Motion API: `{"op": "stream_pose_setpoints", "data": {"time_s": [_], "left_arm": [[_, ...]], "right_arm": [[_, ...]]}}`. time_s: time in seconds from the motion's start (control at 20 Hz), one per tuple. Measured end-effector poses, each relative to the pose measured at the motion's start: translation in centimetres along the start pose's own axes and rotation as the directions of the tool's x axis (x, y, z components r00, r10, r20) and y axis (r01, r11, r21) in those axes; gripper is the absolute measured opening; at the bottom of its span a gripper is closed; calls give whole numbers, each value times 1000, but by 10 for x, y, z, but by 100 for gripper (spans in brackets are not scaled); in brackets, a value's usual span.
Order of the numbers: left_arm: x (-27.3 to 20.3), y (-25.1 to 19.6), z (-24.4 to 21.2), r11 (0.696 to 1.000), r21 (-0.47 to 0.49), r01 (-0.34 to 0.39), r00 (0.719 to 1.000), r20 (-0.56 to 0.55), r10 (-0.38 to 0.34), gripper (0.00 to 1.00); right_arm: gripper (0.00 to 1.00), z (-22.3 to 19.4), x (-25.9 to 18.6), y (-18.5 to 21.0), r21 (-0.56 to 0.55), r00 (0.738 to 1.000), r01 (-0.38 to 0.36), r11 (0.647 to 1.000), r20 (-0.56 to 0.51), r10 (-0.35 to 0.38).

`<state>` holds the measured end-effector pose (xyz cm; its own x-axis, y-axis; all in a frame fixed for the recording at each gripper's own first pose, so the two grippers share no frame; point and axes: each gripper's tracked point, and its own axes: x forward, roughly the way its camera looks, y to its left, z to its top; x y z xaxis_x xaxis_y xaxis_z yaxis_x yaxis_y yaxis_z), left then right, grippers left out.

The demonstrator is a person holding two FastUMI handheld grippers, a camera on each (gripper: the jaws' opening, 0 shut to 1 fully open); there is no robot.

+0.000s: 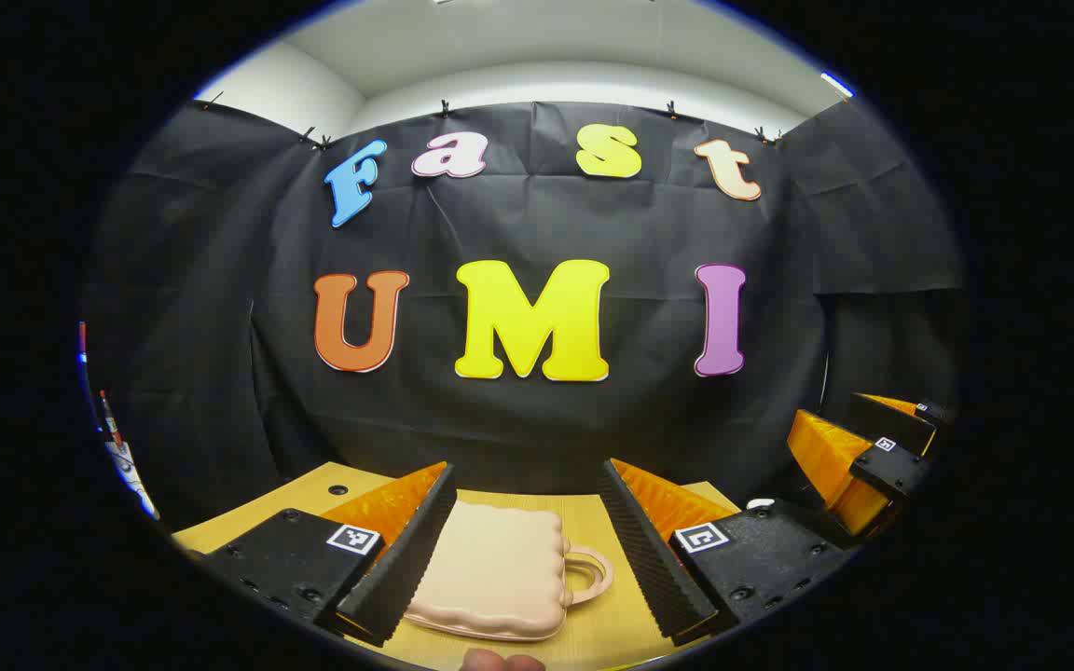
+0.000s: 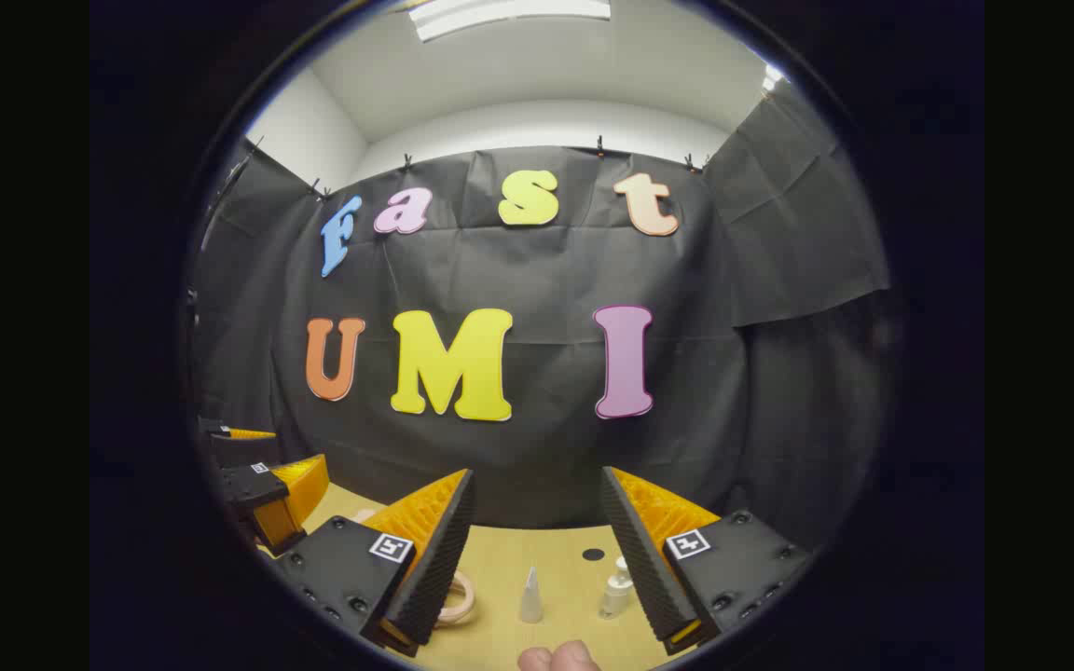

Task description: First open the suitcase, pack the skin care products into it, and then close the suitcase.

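Note:
A small pale pink suitcase (image 1: 498, 570) with a scalloped edge lies flat and closed on the wooden table (image 1: 593, 508), its ring handle (image 1: 590, 570) pointing right. My left gripper (image 1: 528, 550) hovers open above it, one finger on each side, touching nothing. The right gripper (image 1: 859, 461) shows at the right edge of the left gripper view. In the right gripper view, my right gripper (image 2: 537, 550) is open over two skin care items: a pale cone-shaped tube (image 2: 530, 596) and a small white pump bottle (image 2: 615, 589). The suitcase handle (image 2: 456, 598) peeks out beside its left finger.
The black cloth wall closes the back of the table. A dark round hole (image 2: 593, 554) marks the tabletop behind the bottles, another (image 1: 338, 489) sits at the far left. The left gripper (image 2: 267, 489) appears at the left. A fingertip (image 2: 560, 657) shows at the bottom edge.

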<state>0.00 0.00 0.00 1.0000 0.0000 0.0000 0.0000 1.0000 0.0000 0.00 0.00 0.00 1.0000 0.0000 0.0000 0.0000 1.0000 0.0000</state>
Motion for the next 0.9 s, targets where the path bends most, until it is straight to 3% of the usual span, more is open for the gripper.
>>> {"op": "stream_pose_setpoints", "data": {"time_s": [0.9], "left_arm": [[16, -20, -28, 999, 44, 32, 999, -43, -30, 99]], "right_arm": [[80, -21, 11, -15, -28, 999, 1, 1000, -47, -2]]}}
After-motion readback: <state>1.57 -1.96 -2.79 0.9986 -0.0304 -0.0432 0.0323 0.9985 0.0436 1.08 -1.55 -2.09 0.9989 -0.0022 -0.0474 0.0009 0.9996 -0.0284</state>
